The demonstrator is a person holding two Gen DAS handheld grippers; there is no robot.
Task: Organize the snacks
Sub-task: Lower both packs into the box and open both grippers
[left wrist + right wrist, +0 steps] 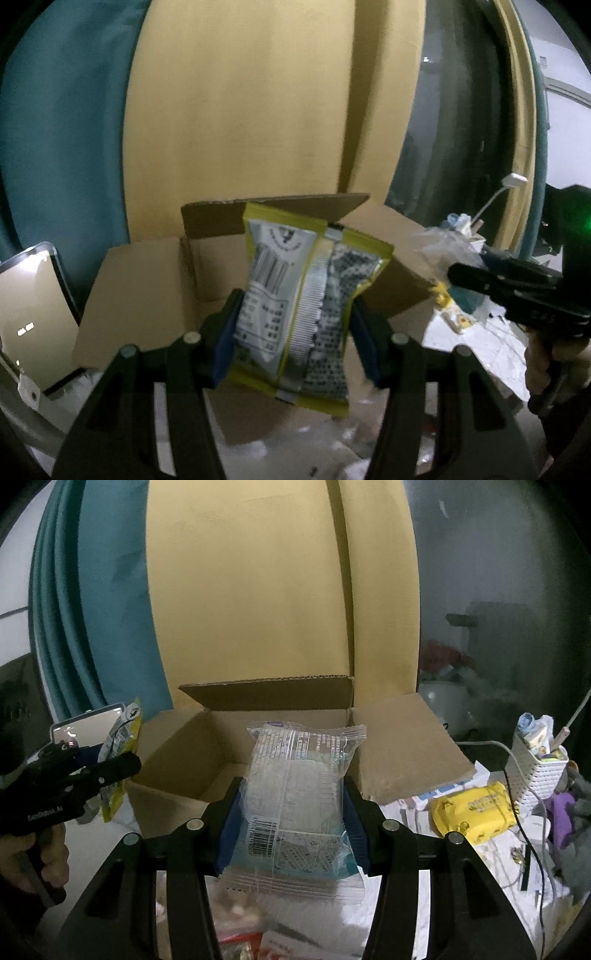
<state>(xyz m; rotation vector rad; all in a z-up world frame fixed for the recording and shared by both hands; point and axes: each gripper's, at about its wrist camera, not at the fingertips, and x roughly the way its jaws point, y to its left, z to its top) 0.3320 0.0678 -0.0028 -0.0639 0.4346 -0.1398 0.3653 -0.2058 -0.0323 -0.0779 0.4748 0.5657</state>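
My left gripper [293, 325] is shut on a silver and yellow-green snack packet [303, 302], held upright in front of an open cardboard box [147, 288]. My right gripper [291, 819] is shut on a clear and blue snack packet [295, 805], held just before the same box [192, 746]. The box stands open with its flaps spread; the part of its floor that shows looks bare. The left gripper and its packet [118, 760] show at the left of the right wrist view. The right gripper [517, 284] shows at the right of the left wrist view.
A yellow packet [476, 812] and a white basket [535, 771] of small items sit on the cluttered table right of the box, with cables. More snack wrappers [240, 938] lie below my right gripper. A phone-like screen [33, 317] leans left of the box. A wooden panel rises behind.
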